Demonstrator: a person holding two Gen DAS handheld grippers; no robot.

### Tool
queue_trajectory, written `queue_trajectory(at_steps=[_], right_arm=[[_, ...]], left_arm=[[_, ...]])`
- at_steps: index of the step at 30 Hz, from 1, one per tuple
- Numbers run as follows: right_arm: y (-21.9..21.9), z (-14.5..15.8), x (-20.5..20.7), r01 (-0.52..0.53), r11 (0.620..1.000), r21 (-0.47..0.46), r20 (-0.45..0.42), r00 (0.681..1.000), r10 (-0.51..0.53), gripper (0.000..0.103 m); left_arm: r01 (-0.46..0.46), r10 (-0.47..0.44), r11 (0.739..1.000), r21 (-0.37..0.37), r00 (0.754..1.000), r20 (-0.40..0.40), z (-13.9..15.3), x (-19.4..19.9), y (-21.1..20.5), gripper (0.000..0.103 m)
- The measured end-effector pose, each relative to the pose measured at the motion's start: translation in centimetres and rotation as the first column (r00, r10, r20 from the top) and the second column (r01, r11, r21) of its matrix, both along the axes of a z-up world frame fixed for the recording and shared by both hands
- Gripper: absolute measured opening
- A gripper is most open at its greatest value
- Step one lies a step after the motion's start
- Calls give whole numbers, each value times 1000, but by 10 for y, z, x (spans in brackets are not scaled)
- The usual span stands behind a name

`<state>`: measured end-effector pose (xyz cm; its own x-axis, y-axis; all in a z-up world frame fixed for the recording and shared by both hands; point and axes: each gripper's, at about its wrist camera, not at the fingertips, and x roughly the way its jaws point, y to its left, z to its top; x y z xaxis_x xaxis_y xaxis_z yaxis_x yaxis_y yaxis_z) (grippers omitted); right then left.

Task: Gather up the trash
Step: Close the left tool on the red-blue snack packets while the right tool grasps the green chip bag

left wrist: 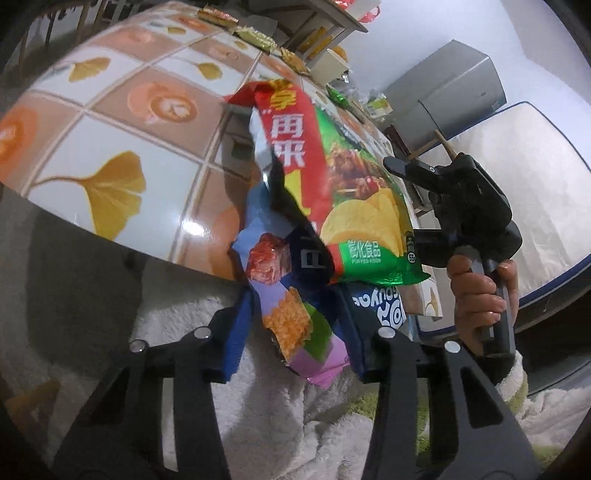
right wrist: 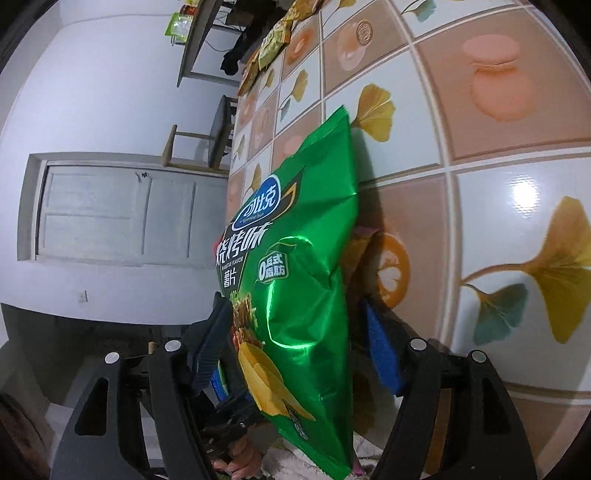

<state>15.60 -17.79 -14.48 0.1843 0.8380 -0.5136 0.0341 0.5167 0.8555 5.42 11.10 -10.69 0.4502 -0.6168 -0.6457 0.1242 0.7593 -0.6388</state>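
My left gripper is shut on a bunch of empty snack wrappers: a purple-blue wrapper and a green and red chip bag sticking up from it. The right gripper's body and the hand on it show to the right in the left wrist view. In the right wrist view the green chip bag hangs between my right gripper's blue pads. My right gripper has its jaws wide apart; the bag is loose between them. Both are off the table's edge.
The table has a glossy tile-and-ginkgo-leaf cloth. More snack packets lie at its far end. A grey cabinet, a mattress, a door and a stool stand around.
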Motion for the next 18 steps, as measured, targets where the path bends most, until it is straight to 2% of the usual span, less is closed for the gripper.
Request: queue_trajectory(at_steps=[2,4,9,15,18], right_arm=[[3,1,1,-5,1000,4,2,1000,5,68],[6,0,1,-14,1000,0,0,1000,14,61],[10,-2,1,-12,1000,-1,-8,1000,12,51],[6,-2,1,2,1000,3,-2,1000,-2,48],[1,1,-1,14,1000,14,6,1000,-14,47]], left_arm=[[-1,1,999,-33,1000,-11,-4,2,2,42],[1,-2,999,-54,1000,-14,-6,3,2,42],[4,-5,998,-57,1000,-23,-12,4,-1,41],[-15,14,999,-49,999,-32,-12,4,3,17],[-19,17,998,-53,1000,-25,-11,4,5,13]])
